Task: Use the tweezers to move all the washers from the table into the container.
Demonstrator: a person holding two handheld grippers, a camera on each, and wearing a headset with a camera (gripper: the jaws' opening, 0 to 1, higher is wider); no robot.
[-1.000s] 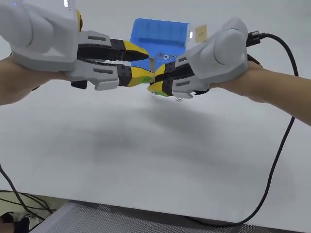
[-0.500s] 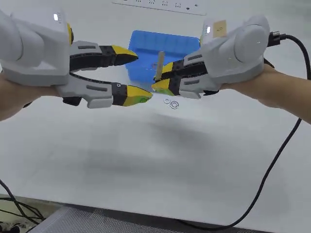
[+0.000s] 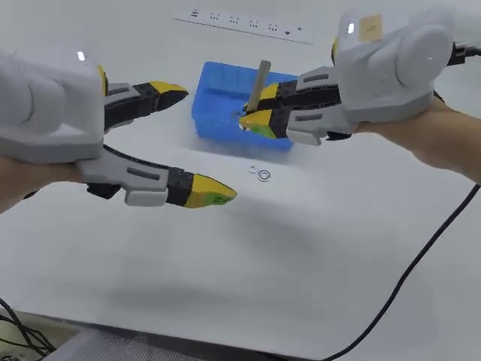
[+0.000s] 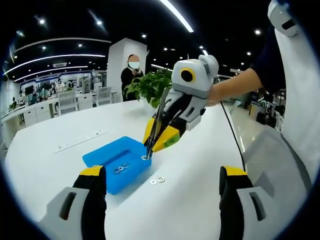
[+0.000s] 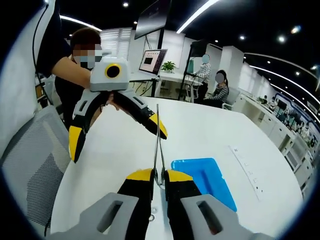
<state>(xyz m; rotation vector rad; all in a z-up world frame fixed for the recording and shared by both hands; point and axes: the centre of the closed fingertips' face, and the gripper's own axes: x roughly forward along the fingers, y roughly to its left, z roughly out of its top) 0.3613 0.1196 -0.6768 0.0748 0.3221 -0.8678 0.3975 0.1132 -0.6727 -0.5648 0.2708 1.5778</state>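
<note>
Tweezers (image 3: 260, 78) are sitting pinched in my right gripper (image 3: 255, 120), whose jaws are pressing shut on them partway along, with the handle end poking up above the yellow tips. In the left gripper view their points are hanging right at the near edge of the blue container (image 3: 214, 124); whether they are carrying a washer, I am not able to tell. A few washers in the container (image 4: 120, 169) are lying flat on its floor. Two loose washers (image 3: 259, 174) are resting side by side on the white table (image 3: 301, 256), just in front of the container and apart from it.

I am holding my left gripper (image 3: 192, 147) to the left of the container and nearer to me, above the table. Its jaws are gaping wide and gripping nothing. A white power strip (image 3: 248, 25) is lying beyond the container, and a black cable (image 3: 421, 263) is trailing across the table on the right.
</note>
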